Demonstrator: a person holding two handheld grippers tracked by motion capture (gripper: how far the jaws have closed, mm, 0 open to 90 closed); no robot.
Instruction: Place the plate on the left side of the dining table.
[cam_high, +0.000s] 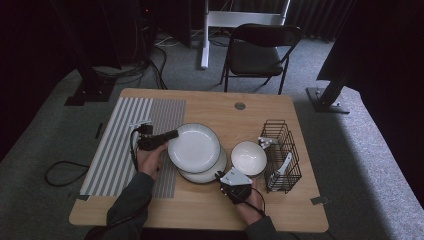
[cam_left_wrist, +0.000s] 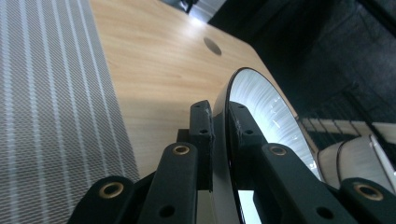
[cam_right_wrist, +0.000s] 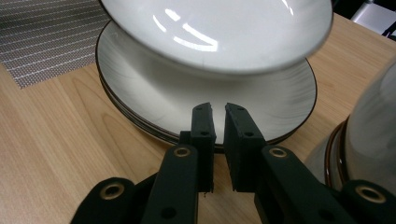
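Over the table, from the high view, we see the left gripper (cam_high: 172, 134) clamped on the rim of the top round white plate with a dark edge (cam_high: 194, 146), which sits tilted above the stack of matching white plates (cam_high: 212, 172) on the light wooden table (cam_high: 210, 210). We judge the job to be moving dishes to the black wire dish rack (cam_high: 282, 155) at the right, which holds no plates so far. A white ceramic bowl (cam_high: 248, 158) stands between stack and rack, and a grey striped mat (cam_high: 125, 145) lies at the left. The right gripper (cam_high: 220, 176) waits at the near edge of the stack.

Along the left gripper's jaws now: the pads pinch the plate's rim (cam_left_wrist: 223, 140) between them, a firm grasp, with the plate's face (cam_left_wrist: 268, 112) rising edge-on and the mat (cam_left_wrist: 46, 116) off to one side.

From the right gripper view, its jaws (cam_right_wrist: 218, 126) stand nearly together with nothing between them, clenched on air just at the edge of the stack (cam_right_wrist: 140, 112). The lifted plate (cam_right_wrist: 219, 32) hangs clear above.

So, we reckon: one plate picked up, not yet racked; the rest of the stack and the bowl (cam_right_wrist: 373, 135) are left.
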